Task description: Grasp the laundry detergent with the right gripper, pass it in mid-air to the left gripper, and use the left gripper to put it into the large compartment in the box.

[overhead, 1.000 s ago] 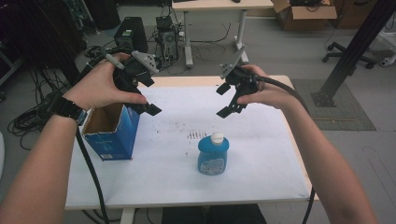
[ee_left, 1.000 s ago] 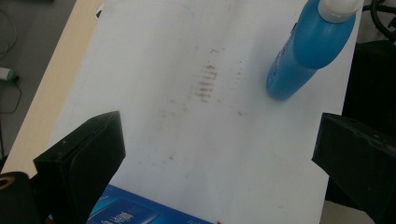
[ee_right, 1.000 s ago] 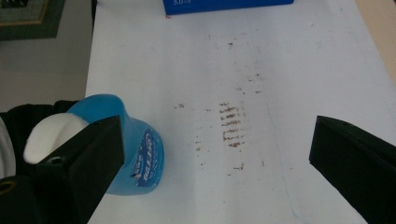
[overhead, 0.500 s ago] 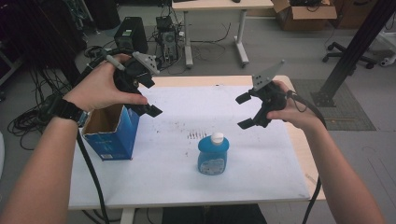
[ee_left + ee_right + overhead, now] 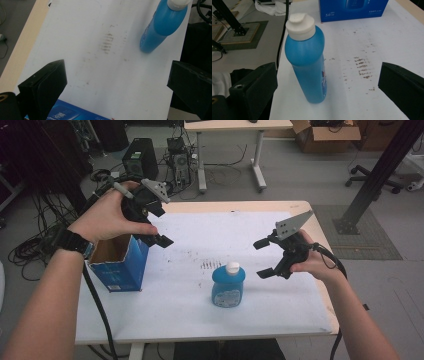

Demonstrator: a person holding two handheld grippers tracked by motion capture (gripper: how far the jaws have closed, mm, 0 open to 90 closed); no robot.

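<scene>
The left tongs (image 5: pixel 159 227) are held open above the open blue box (image 5: pixel 119 262) at the counter's (image 5: pixel 165 315) left edge, nothing gripped. The bottle (image 5: pixel 228 285) stands upright mid-counter, well apart from the box. The right tongs (image 5: pixel 263 258) are spread wide just beside the bottle, level with its upper half, apparently not touching it. A tall, narrow bottle could be tipped if one jaw strikes it first, or could slip if only the rounded shoulder is pinched.
</scene>
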